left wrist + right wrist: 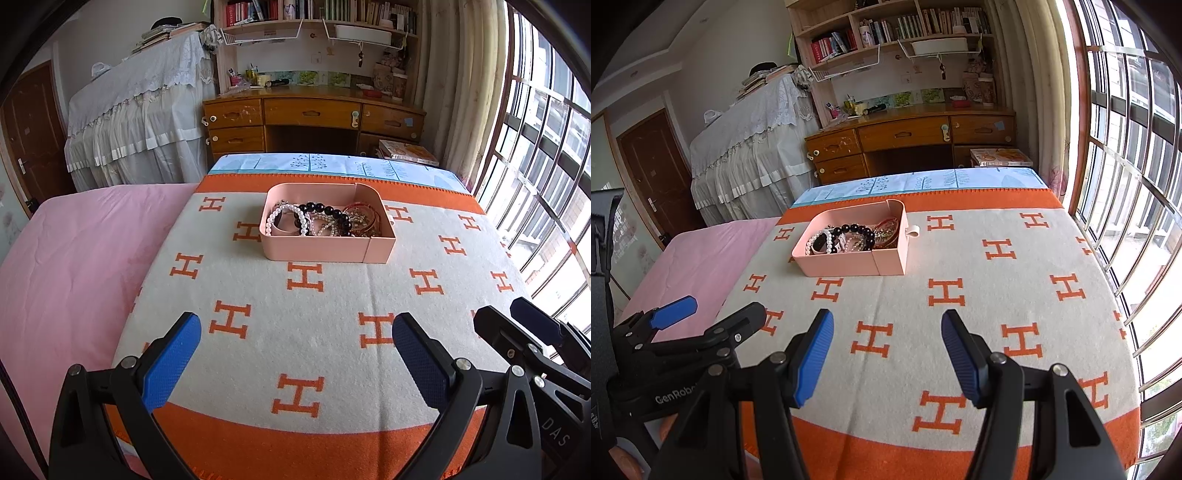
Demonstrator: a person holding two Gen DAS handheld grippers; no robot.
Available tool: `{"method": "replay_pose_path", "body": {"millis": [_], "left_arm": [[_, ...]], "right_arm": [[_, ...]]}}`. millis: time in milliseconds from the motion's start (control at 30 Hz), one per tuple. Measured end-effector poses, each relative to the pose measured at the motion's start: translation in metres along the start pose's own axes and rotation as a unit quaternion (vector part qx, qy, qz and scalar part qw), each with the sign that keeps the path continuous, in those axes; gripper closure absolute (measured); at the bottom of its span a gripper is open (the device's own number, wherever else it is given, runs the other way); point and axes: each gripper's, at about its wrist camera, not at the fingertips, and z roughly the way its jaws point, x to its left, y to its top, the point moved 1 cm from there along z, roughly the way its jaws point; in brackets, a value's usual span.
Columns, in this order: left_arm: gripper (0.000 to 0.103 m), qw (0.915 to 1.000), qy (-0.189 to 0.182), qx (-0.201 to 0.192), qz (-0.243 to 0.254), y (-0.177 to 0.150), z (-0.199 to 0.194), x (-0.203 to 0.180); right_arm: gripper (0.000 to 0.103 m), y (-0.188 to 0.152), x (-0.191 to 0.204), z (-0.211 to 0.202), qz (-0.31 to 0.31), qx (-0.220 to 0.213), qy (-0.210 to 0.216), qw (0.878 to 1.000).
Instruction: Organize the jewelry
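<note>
Pink box (325,249) on the orange-and-white blanket (332,295) already gathers the beaded bracelets (317,219) in a heap, while left gripper (295,354) and right gripper (886,354) hover well short, jaws spread wide and empty

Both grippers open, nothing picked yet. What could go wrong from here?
1. The bracelets are heaped together in the pink tray; lifting the white pearl bracelet may well drag the black bead bracelet out with it.
2. The tray sits on a soft blanket, so a pull from the left gripper or right gripper might shift or tip it.
</note>
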Motion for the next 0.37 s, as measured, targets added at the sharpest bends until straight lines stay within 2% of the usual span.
{"method": "replay_pose_path", "body": {"millis": [367], "left_arm": [[0.001,1.0000,0.002,0.002,0.002,0.0001,0.0013,-0.0016]], "right_arm": [[0.042,0.0002,-0.0012,0.0001,0.001,0.001,0.000,1.000]]}}
